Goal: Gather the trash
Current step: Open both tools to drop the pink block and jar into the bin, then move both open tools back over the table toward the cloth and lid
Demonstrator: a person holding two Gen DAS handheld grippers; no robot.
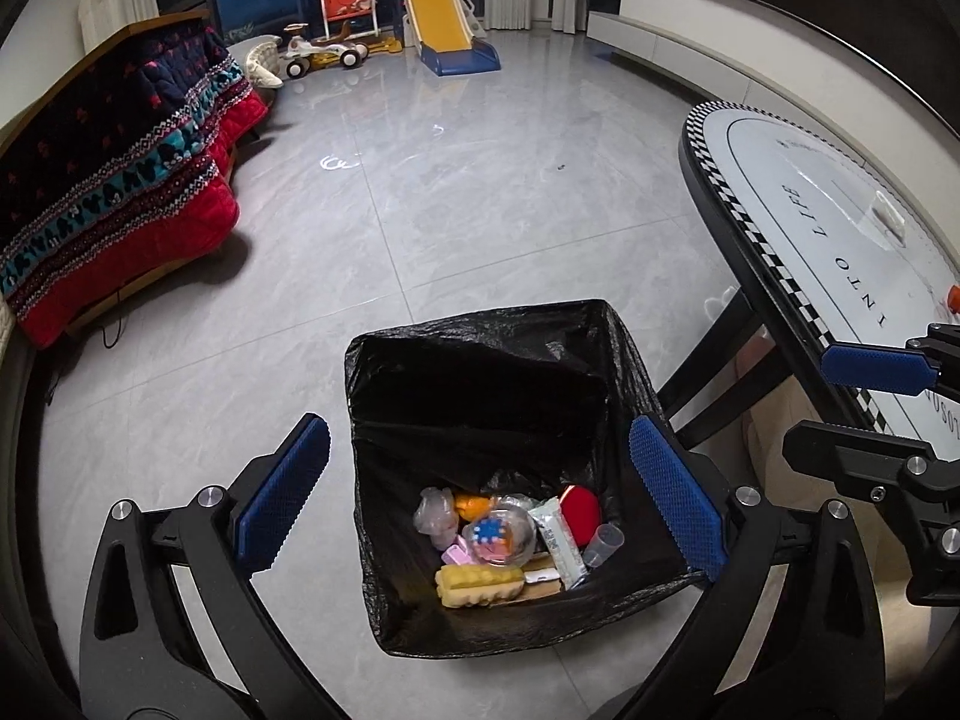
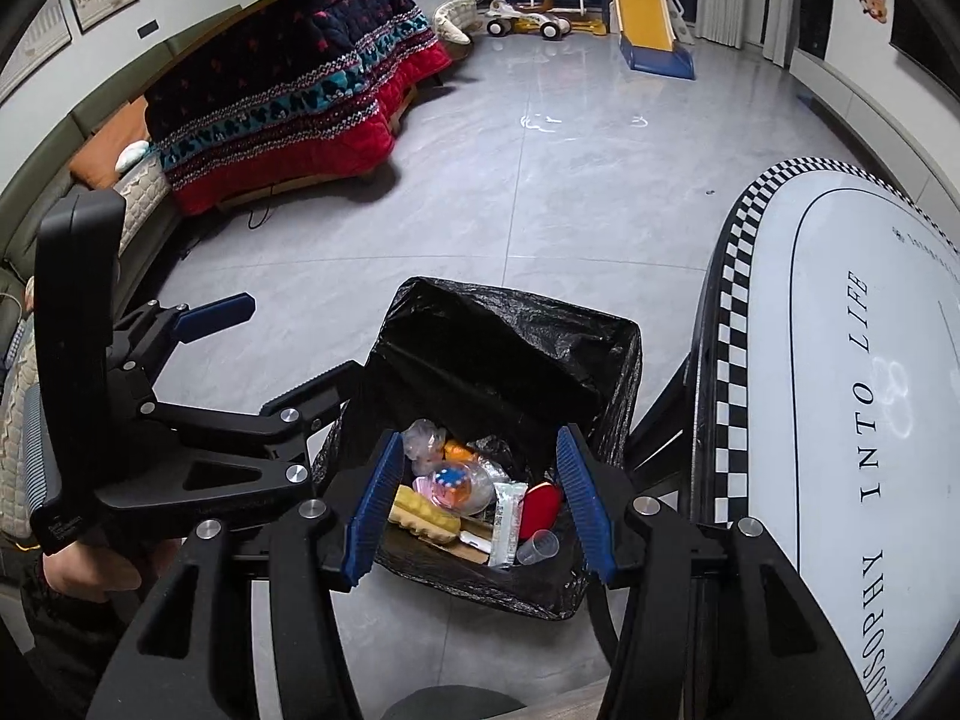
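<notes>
A bin lined with a black bag (image 1: 480,324) (image 2: 510,294) stands on the grey tile floor beside the table. Trash lies at its bottom: a yellow egg-tray piece (image 1: 480,585) (image 2: 423,513), a clear container with a blue and orange thing (image 1: 501,534) (image 2: 459,480), a white wrapper (image 1: 561,540) (image 2: 507,519), a red item (image 1: 582,507) (image 2: 540,504) and a small clear cup (image 1: 603,543) (image 2: 537,546). My left gripper (image 1: 480,492) (image 2: 300,336) hangs wide open over the bin. My right gripper (image 2: 480,507) (image 1: 807,399) is open above the trash. Neither holds anything.
An oval white table with a checkered rim (image 1: 840,228) (image 2: 840,360) stands right of the bin, its dark leg close to the bag. A sofa under a red and navy blanket (image 1: 120,180) (image 2: 288,102) lines the left. A toy slide (image 1: 444,18) stands far back. A hand (image 2: 90,564) holds the left gripper.
</notes>
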